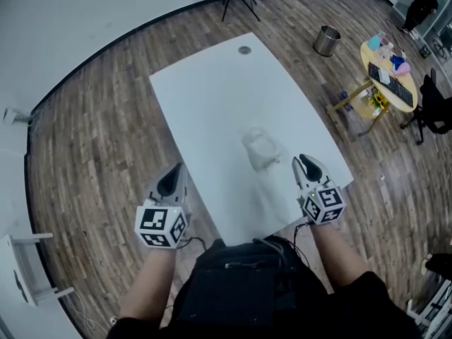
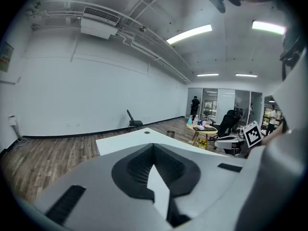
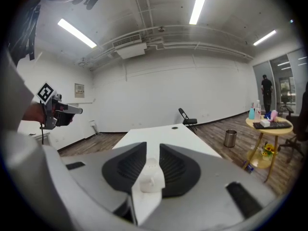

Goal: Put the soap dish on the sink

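Left gripper [image 1: 176,169] clenched, right gripper [image 1: 302,162] released, both empty; 1 soap dish [image 1: 260,149] on 1 white table [image 1: 212,90].

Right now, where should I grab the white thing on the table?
Likely its right edge, coming from the right with the right gripper: the white thing lies low on the table just left of those jaws. Its outline is blurred.

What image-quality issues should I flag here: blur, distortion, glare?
Head view: soft, even light with no hard shadows; barrel distortion bows the edge of the floor; the white object on the white table is smeared and low-contrast. Left gripper view and right gripper view: heavy fisheye, dark vignetted corners, ceiling strip lights blown out.
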